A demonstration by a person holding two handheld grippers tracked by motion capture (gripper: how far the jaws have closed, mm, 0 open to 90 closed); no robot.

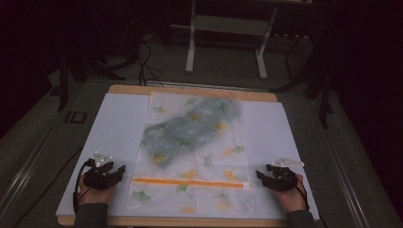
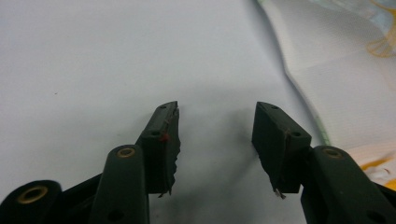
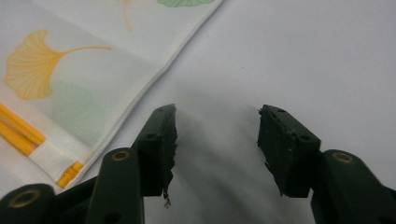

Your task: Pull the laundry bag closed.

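Note:
A white mesh bag (image 1: 195, 147) printed with green and yellow ginkgo leaves lies flat in the middle of the table, an orange zipper (image 1: 190, 182) running across its near end. Something blue-green and soft (image 1: 190, 128) shows through its far half. My left gripper (image 1: 119, 172) rests on the white sheet just left of the bag's near corner, jaws open and nothing between them (image 2: 215, 140). My right gripper (image 1: 259, 176) rests right of the zipper's end, also open and empty (image 3: 217, 140). The bag's edge (image 3: 93, 98) and zipper end (image 3: 70, 173) lie left of its jaws.
A white sheet (image 1: 119, 123) covers the wooden table (image 1: 190, 90), with bare strips left and right of the bag. Beyond the table stand a white frame's legs (image 1: 191, 47) and cables on a dark floor. The table's near edge (image 1: 180, 221) runs just below my hands.

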